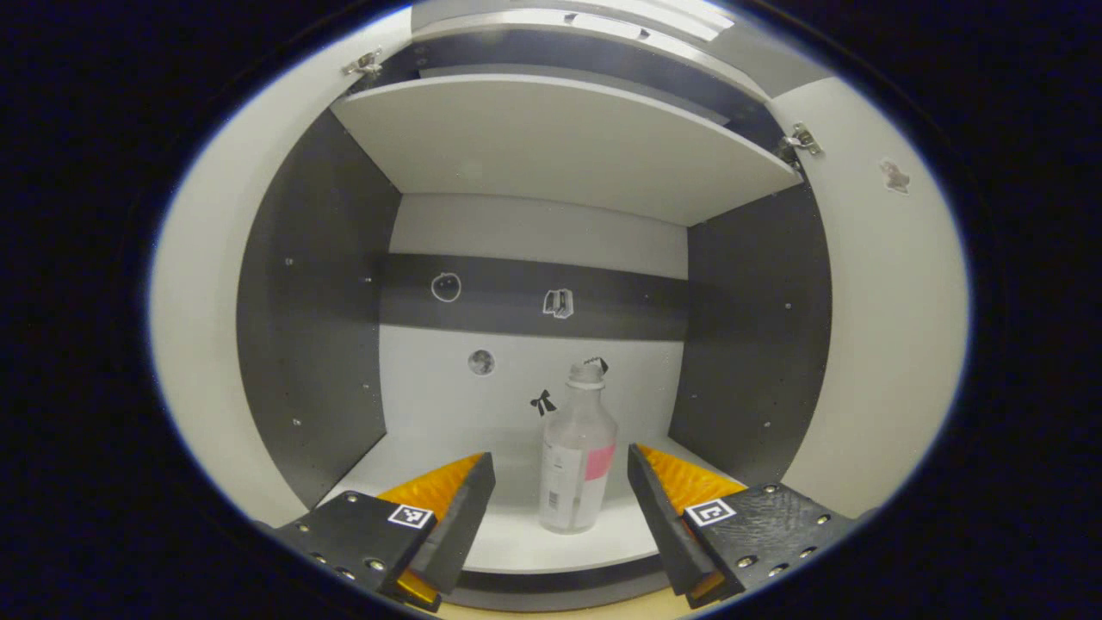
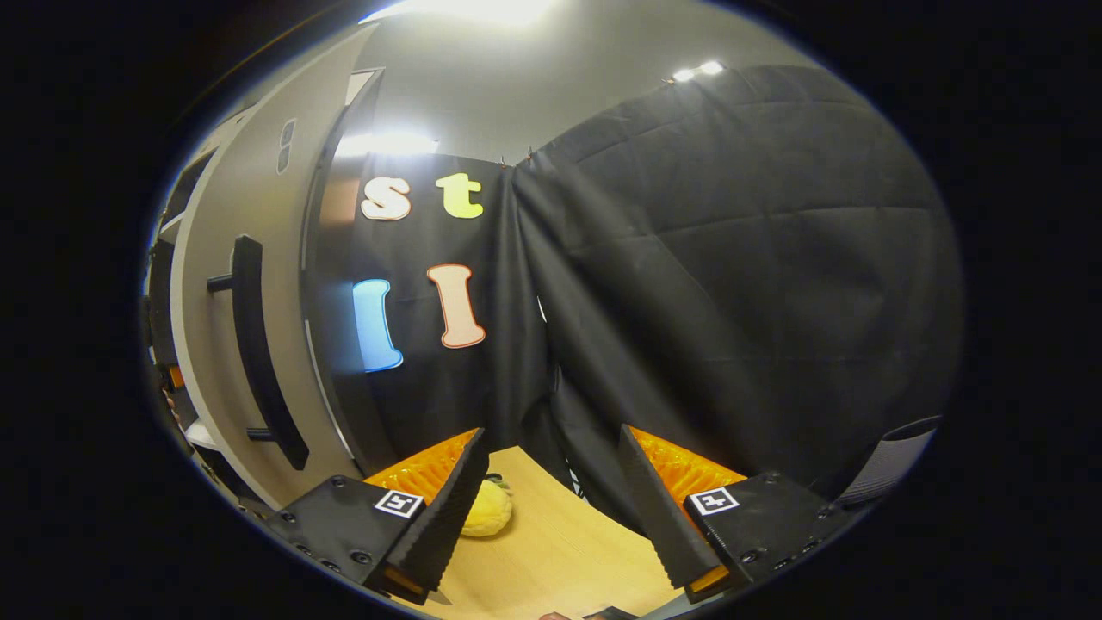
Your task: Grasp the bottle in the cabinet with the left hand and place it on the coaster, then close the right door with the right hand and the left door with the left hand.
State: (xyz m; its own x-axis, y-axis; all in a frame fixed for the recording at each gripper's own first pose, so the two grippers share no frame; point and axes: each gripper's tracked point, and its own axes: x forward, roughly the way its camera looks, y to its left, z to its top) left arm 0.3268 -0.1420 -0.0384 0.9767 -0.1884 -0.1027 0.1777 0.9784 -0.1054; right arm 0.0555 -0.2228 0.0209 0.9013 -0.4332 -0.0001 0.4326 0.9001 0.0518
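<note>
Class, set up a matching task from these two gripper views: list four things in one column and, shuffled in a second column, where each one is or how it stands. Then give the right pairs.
Column 1
1. bottle
2. left gripper
3. door handle
4. yellow object

Column 2
A. lying on the wooden table
B. open, fingers either side of the bottle but apart from it
C. upright on the cabinet's bottom shelf
D. fixed to the open cabinet door

Pairs: 1-C, 2-B, 3-D, 4-A
</note>
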